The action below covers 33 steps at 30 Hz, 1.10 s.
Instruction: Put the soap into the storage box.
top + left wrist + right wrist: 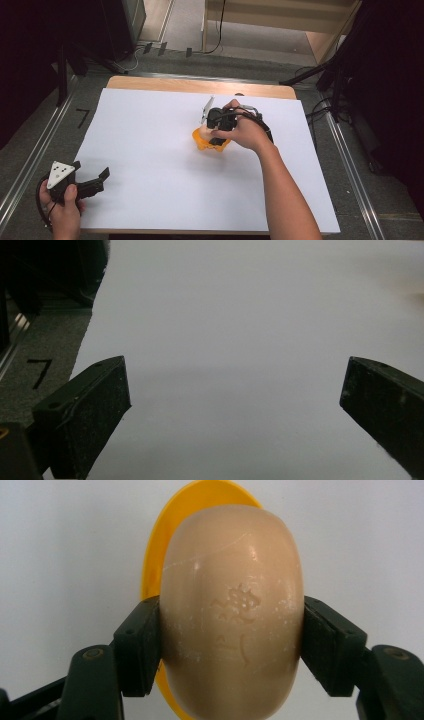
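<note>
A beige oval soap bar [232,615] with a stamped mark is pinched between both black jaws of my right gripper [231,645]. Beneath it lies a yellow dish [152,570]. In the high view the right gripper [210,134] points down over the yellow dish [202,144] near the middle of the white sheet, with the soap [204,131] pale at its tip. My left gripper [102,180] rests at the sheet's front left corner, jaws wide apart. In the left gripper view, my left gripper [235,395] has nothing but white paper between its jaws.
A white sheet [150,150] covers most of the wooden table [165,84]. Metal rails run along both sides. Black stands and cables stand past the far edge and to the right. A black mark [41,371] is on the grey surface left of the sheet.
</note>
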Each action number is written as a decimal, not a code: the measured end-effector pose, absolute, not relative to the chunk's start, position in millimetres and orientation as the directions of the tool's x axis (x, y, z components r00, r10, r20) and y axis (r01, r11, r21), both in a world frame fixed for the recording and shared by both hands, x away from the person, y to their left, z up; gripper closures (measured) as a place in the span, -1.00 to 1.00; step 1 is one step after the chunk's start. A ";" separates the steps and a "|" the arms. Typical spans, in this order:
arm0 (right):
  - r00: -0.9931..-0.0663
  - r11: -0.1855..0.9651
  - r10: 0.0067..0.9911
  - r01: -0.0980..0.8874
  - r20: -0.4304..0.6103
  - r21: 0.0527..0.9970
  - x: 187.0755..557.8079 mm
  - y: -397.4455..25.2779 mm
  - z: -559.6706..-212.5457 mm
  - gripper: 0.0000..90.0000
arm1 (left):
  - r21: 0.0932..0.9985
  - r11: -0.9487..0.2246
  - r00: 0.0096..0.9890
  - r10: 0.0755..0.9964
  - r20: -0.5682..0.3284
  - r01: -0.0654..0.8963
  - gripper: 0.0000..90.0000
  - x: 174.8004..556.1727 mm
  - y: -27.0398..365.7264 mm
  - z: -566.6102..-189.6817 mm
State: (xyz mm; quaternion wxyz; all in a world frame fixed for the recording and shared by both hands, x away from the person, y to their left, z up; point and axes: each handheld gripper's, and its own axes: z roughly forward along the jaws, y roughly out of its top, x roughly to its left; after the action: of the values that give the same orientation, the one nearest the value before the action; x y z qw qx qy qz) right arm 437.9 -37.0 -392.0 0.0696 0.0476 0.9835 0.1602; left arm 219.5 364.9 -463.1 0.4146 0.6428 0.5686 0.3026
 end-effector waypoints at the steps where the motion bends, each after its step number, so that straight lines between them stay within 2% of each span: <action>1: -0.986 0.945 0.124 0.082 -0.116 0.316 437.2 -36.6 -392.3 -0.27 | 0.877 -0.010 0.170 0.982 -0.082 0.480 -1.00 219.6 364.8 -463.1; 33: -0.991 0.950 0.111 0.083 -0.078 0.300 439.9 -37.6 -388.1 -0.27 | 0.878 -0.002 0.170 0.981 -0.091 0.479 -1.00 219.9 365.7 -463.3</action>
State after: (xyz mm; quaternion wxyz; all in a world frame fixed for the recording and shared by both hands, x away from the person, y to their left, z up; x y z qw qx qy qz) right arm 439.9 -37.6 -388.1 0.0471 0.0493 0.9864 0.1498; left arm 219.9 365.7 -463.3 0.4180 0.6407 0.5696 0.3006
